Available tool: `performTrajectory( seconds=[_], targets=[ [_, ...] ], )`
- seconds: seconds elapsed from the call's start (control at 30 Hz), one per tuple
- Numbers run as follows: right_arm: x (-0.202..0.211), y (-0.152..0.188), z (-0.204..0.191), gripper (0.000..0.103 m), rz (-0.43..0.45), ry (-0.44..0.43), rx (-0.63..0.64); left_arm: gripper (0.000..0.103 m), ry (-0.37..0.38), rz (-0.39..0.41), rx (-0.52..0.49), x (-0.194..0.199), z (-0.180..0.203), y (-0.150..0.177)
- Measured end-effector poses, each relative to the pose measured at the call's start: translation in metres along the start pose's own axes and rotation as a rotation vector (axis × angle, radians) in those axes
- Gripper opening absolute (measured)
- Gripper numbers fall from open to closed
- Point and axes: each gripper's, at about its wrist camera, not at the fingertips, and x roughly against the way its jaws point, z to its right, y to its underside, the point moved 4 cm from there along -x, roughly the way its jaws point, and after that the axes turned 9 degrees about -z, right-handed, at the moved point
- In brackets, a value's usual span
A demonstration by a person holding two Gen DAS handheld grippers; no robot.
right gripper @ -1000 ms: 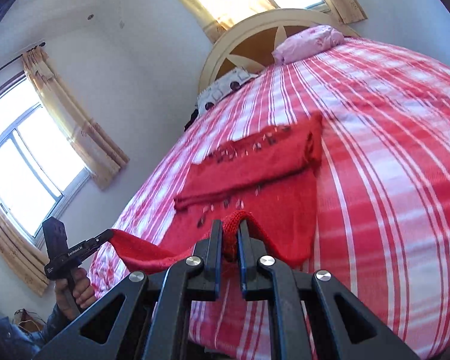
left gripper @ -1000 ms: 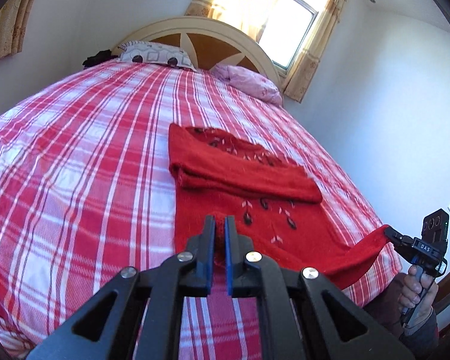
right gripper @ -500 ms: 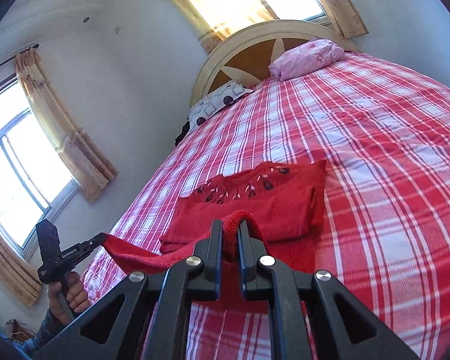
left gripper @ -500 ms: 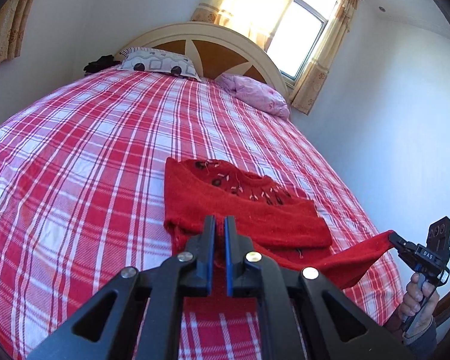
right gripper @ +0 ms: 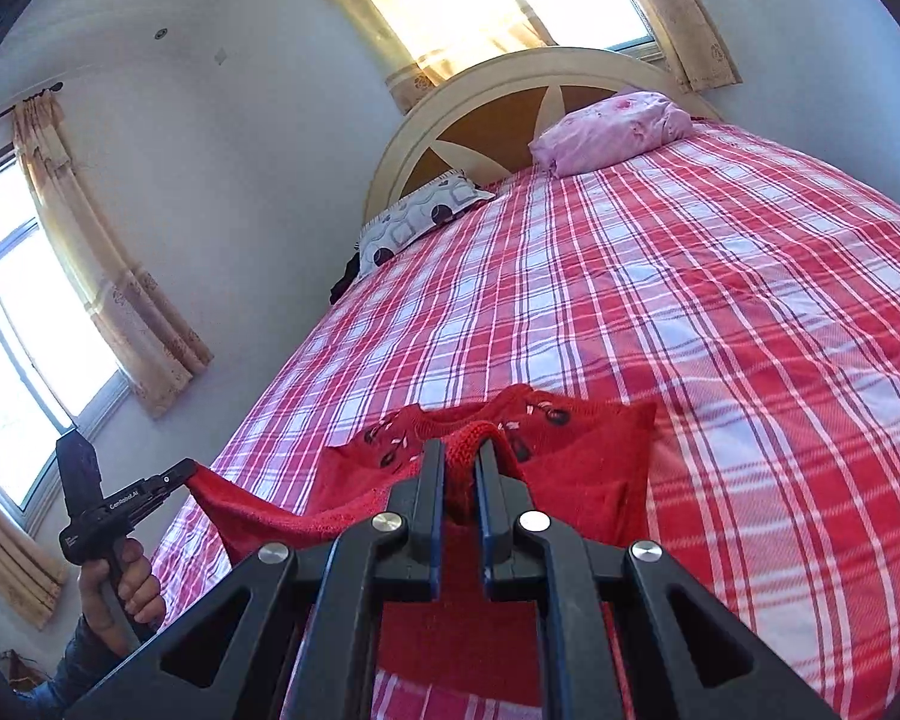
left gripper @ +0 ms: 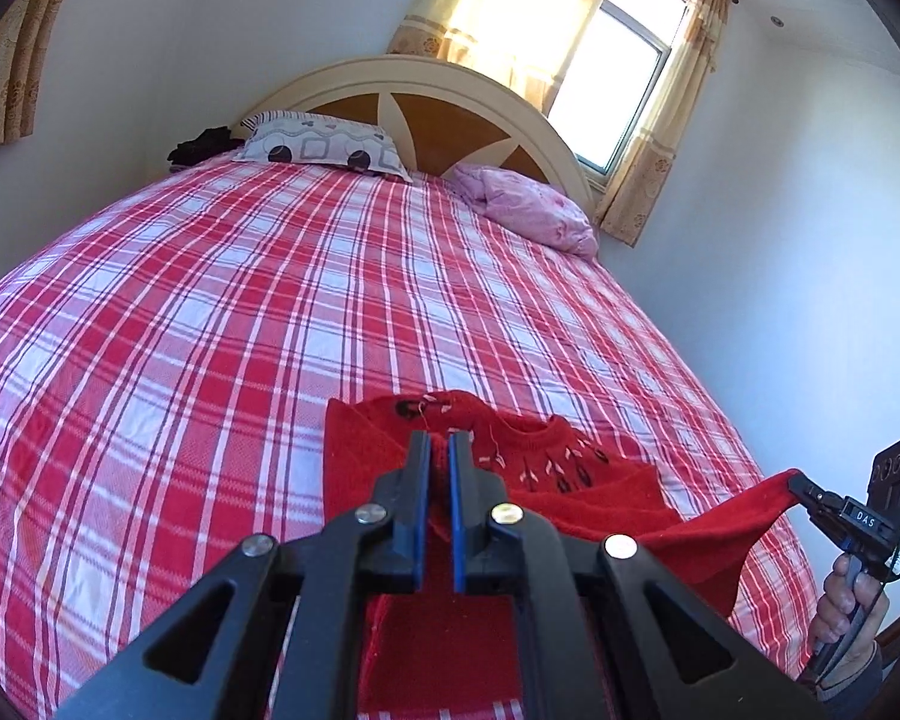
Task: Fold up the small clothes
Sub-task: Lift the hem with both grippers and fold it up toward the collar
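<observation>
Bed (left gripper: 222, 312): red, white and lilac checked sheet, running from your near edge up to a cream and brown arched headboard (left gripper: 426, 114).

Pillows: one grey patterned pillow (left gripper: 324, 147) at the head end toward the left corner, one pink pillow (left gripper: 528, 207) toward the right corner. A dark bundle (left gripper: 201, 144) lies just beside the grey one, at the bed's left edge.

Red sweater (left gripper: 540, 468): near the foot edge of the bed, folded part lying on the sheet with the beaded neckline facing the headboard; its lower hem is lifted off the bed and stretched between your two tools.

Left tongs (left gripper: 440, 480): narrow, pinched on the sweater's hem at its left corner.

Right tongs (right gripper: 459, 480): narrow, with a ridge of red knit bunched between the fingers, at the hem's right corner.

Your hands (right gripper: 120, 588) grip the handles below, off the foot edge.
</observation>
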Motion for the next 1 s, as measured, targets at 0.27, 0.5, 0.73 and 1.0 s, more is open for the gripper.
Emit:
performTrajectory(
  seconds=[0.27,0.5,0.73,1.0],
  targets=[
    [-0.057,-0.035,0.035,0.008,-0.045,0.048,-0.049,0.006,-0.050,-0.059,0.016,-0.064,-0.012,-0.027],
    [-0.116,-0.047,0.072,0.008,-0.122,0.065,-0.107,0.006,-0.100,-0.144,0.017,-0.125,-0.025,-0.031],
    [-0.165,-0.058,0.098,0.008,-0.186,0.103,-0.135,0.006,-0.140,-0.196,0.037,-0.164,-0.039,-0.034],
    [-0.196,-0.078,0.124,0.056,-0.188,0.189,-0.171,0.008,-0.228,-0.194,0.076,-0.184,-0.050,-0.047]
  ],
)
